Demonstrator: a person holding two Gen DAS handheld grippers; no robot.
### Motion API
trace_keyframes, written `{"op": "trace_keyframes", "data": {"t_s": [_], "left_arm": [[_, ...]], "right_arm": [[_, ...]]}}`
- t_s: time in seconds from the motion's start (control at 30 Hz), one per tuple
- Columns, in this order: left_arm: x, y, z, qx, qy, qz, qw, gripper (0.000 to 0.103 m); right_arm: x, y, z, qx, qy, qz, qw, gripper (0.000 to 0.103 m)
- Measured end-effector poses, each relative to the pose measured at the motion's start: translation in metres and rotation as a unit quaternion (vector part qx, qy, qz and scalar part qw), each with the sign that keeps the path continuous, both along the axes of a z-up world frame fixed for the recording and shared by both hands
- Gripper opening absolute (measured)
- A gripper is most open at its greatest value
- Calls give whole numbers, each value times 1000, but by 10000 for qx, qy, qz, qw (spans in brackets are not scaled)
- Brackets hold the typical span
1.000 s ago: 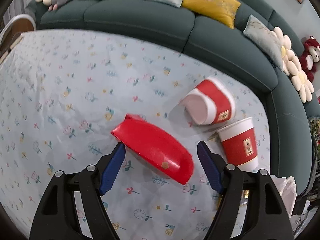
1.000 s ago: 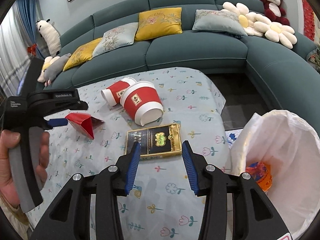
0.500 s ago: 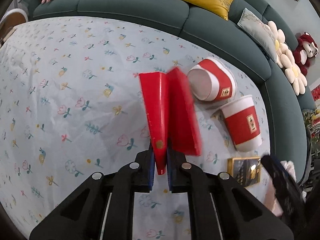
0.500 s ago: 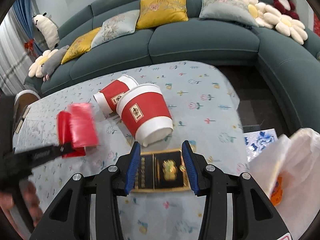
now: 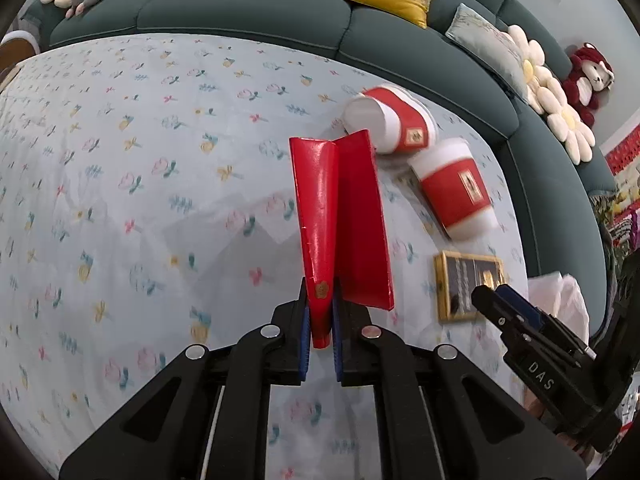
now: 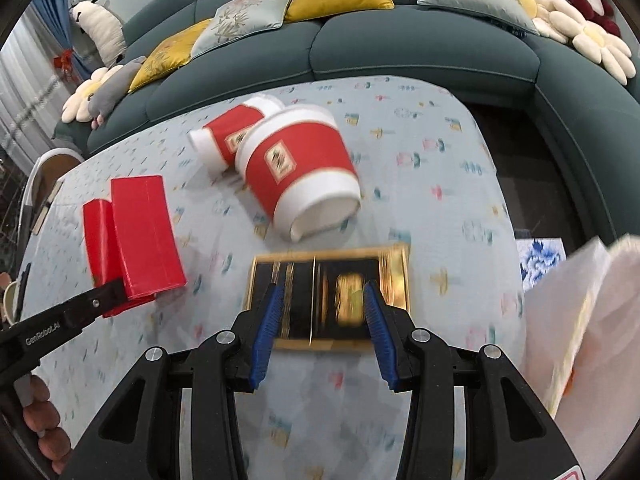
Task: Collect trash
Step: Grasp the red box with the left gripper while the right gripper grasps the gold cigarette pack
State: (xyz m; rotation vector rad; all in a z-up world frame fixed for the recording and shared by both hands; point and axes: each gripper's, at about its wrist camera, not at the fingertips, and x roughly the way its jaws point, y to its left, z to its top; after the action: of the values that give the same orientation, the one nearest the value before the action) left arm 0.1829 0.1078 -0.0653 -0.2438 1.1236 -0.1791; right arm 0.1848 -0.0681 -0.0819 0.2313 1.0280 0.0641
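A flattened red carton (image 5: 340,216) is lifted off the flowered tablecloth, and my left gripper (image 5: 320,320) is shut on its lower end. It also shows at the left in the right wrist view as the red carton (image 6: 140,236). My right gripper (image 6: 324,300) stands open just over a black-and-gold box (image 6: 320,280) lying flat; the box reaches past both fingers. Two red-and-white paper cups (image 6: 300,172) (image 6: 228,136) lie on their sides beyond it. A white trash bag (image 6: 592,320) hangs open at the right.
A dark green sofa (image 6: 400,48) with cushions curves round the far and right sides of the table (image 5: 120,160). A narrow strip of dark floor (image 6: 532,168) separates table and sofa. A person's hand (image 6: 44,420) holds the left gripper at the lower left.
My left gripper shut on the red carton and lifted it off the cloth, turning it end-on. My right gripper moved forward and down until it hangs over the black-and-gold box.
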Motion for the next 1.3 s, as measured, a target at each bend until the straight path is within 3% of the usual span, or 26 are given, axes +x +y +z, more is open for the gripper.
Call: {"op": "trace_keyframes", "data": {"t_s": [0.27, 0.4, 0.53, 0.87, 1.3], "left_arm": [[-21, -5, 8, 40, -32, -61, 10000, 8], [-20, -8, 13, 46, -78, -67, 9999, 8], [-18, -7, 15, 45, -122, -36, 9999, 8], [-17, 2, 12, 56, -101, -43, 9999, 9], [-22, -2, 12, 38, -98, -107, 9999, 9]], "right_arm": [[-9, -24, 11, 54, -153, -462, 9988, 43], [-2, -34, 10, 123, -148, -601, 9980, 62], [8, -27, 1, 77, -3, -498, 9987, 63], [19, 25, -7, -625, -43, -74, 9980, 84], [21, 45, -17, -1200, 45, 150, 9926, 92]]}}
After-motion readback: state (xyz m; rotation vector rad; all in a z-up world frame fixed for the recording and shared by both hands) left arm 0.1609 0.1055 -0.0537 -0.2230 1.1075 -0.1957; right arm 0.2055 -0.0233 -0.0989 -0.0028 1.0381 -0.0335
